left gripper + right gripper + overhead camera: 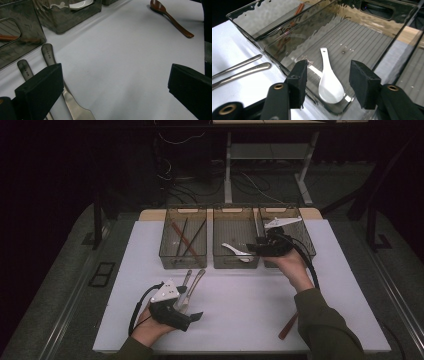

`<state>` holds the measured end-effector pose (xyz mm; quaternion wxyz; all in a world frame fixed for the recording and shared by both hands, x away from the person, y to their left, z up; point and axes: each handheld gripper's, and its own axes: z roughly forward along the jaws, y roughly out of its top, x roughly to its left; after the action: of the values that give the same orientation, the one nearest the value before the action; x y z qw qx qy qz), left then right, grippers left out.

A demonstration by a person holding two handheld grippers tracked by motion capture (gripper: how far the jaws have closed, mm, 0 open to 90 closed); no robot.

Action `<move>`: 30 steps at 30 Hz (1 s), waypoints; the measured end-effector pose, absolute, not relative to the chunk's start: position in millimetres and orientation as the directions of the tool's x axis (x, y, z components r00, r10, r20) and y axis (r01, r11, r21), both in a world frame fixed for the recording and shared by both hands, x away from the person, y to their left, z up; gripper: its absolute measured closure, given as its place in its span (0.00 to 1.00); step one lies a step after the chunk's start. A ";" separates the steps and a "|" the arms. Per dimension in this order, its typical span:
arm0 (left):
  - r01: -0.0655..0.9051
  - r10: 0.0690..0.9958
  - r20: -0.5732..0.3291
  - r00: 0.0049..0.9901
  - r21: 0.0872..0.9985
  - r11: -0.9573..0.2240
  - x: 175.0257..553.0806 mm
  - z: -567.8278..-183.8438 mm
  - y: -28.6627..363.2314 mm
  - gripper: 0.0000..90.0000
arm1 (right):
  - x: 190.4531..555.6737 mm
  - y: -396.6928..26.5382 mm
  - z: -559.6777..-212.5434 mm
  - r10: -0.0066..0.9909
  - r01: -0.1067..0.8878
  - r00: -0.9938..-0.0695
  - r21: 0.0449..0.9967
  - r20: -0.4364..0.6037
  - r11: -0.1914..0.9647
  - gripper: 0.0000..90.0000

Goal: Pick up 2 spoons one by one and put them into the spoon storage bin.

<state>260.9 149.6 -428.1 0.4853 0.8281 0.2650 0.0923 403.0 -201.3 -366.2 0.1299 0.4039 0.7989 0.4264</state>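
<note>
Right tool point(327, 83) hangs over our white ceramic spoon point(329, 83).
Spoon lies in the middle smoked-plastic bin point(372, 37); tool parted, gripping nothing (left tool point(115, 87) gapes too).

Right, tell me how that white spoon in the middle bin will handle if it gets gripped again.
The white spoon looks glossy and glazed, so the pads may slip on it. It appears ceramic: probably stiff, and likely to chip if dropped. Its rounded bowl rests on the middle bin's ribbed floor, so a nudge could rock it.
</note>
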 end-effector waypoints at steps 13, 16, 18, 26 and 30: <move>0.349 0.533 -0.102 0.840 0.854 -0.386 260.8 -427.1 151.0 0.00 | 369.3 -221.5 -366.7 0.713 0.516 -0.687 0.785 0.141 0.343 0.54; 0.348 0.533 -0.102 0.840 0.854 -0.386 260.8 -426.8 151.4 0.00 | 359.9 -225.7 -371.0 0.707 0.516 -0.695 0.775 0.130 0.365 0.56; 0.348 0.532 -0.100 0.841 0.854 -0.388 261.2 -427.3 151.4 0.00 | 354.3 -229.9 -373.9 0.704 0.520 -0.698 0.771 0.134 0.368 0.58; 0.349 0.532 -0.103 0.841 0.854 -0.386 261.1 -427.2 151.8 0.00 | 337.9 -252.4 -385.8 0.703 0.529 -0.696 0.766 0.145 0.366 0.73; 0.349 0.532 -0.103 0.840 0.855 -0.384 260.8 -427.2 151.9 0.00 | 327.7 -263.1 -392.3 0.701 0.534 -0.700 0.752 0.137 0.387 0.84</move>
<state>260.8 151.9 -427.2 0.4867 0.8266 0.2665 0.0944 327.7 -263.1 -392.3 0.1020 0.3735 0.8265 0.4087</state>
